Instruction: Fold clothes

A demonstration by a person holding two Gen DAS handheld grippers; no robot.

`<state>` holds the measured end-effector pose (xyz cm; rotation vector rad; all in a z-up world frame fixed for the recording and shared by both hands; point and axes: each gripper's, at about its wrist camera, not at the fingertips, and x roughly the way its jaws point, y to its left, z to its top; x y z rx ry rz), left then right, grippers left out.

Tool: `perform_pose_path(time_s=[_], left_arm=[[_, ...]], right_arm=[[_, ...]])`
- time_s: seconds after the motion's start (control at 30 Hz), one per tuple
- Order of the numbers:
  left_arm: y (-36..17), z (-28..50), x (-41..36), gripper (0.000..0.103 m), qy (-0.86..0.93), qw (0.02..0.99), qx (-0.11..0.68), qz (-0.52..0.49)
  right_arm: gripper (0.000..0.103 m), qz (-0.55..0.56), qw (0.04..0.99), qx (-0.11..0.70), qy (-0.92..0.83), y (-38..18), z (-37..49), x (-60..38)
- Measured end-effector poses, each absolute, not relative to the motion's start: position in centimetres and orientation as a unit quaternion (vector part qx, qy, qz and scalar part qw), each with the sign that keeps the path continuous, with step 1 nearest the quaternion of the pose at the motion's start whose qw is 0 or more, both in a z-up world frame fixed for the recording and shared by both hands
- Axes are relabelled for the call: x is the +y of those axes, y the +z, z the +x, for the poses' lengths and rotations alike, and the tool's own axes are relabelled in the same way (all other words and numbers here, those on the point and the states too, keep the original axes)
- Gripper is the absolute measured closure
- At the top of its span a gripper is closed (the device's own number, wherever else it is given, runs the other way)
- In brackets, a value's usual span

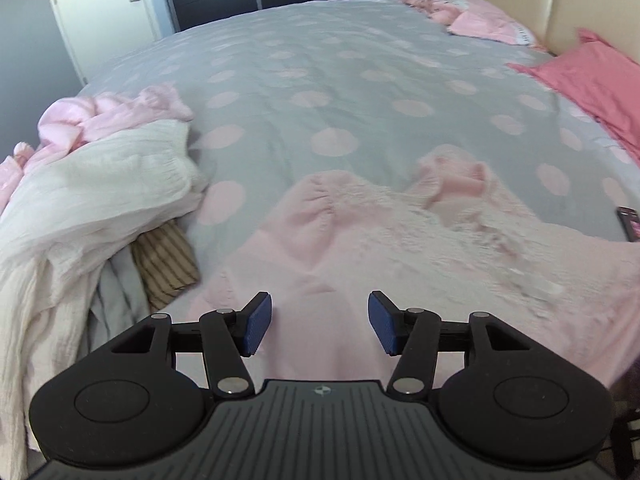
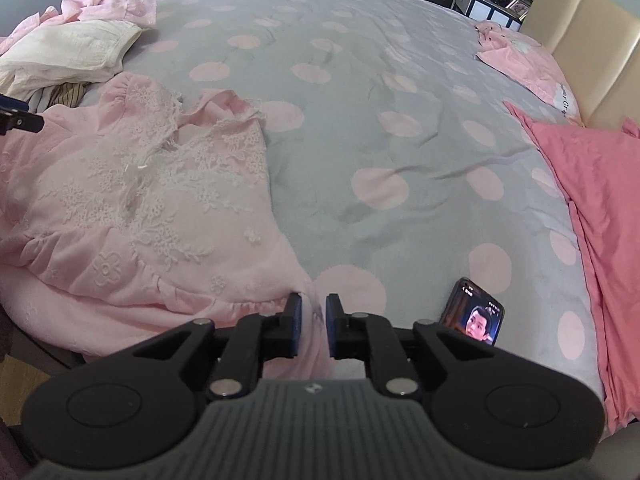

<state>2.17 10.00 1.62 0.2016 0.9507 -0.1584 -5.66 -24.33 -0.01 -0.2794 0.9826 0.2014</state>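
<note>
A pink lace dress (image 2: 140, 200) lies spread on the grey polka-dot bed, its top with short sleeves pointing away from me. It also shows in the left wrist view (image 1: 360, 240). My left gripper (image 1: 320, 326) is open, hovering just above the dress's lower part with nothing between its blue pads. Its tip shows at the left edge of the right wrist view (image 2: 16, 118). My right gripper (image 2: 313, 328) is shut on the dress's hem at its right corner, with pink fabric pinched between the pads.
A pile of white, pink and striped clothes (image 1: 92, 200) lies at the bed's left side. A phone (image 2: 474, 312) with a lit screen lies on the bedspread (image 2: 400, 120) right of my right gripper. Pink pillows (image 2: 600, 200) and a beige headboard (image 2: 592, 48) are at the right.
</note>
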Motion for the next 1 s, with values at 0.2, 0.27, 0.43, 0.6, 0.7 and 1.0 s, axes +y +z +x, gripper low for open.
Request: perform_pose_path(time_s=[0.2, 0.27, 0.43, 0.6, 0.7, 1.0], left_arm=[[-1.2, 3.6, 11.5, 0.044, -0.053, 0.868, 0.487, 0.080], [-2.0, 4.0, 11.9, 0.041, -0.048, 0.866, 0.492, 0.072], [-4.2, 5.2, 13.1, 0.037, -0.025, 0.858, 0.511, 0.039], [-5.7, 6.2, 14.2, 0.028, 0.005, 0.857, 0.513, 0.039], [-6.6, 6.9, 14.9, 0.026, 0.032, 0.855, 0.514, 0.053], [-7.2, 6.8, 16.1, 0.076, -0.016, 0.857, 0.515, -0.021]], right_arm=[[0.066, -0.144, 0.870, 0.460, 0.109, 0.0, -4.2, -22.6], [0.062, -0.145, 0.871, 0.454, 0.119, -0.1, -3.6, -21.8], [0.054, -0.136, 0.873, 0.442, 0.156, -0.8, -2.6, -19.6], [0.052, -0.136, 0.864, 0.445, 0.189, -2.0, -2.3, -17.4], [0.048, -0.137, 0.859, 0.449, 0.204, -2.6, -2.4, -16.3], [0.042, -0.139, 0.853, 0.458, 0.208, -3.8, -2.3, -15.0]])
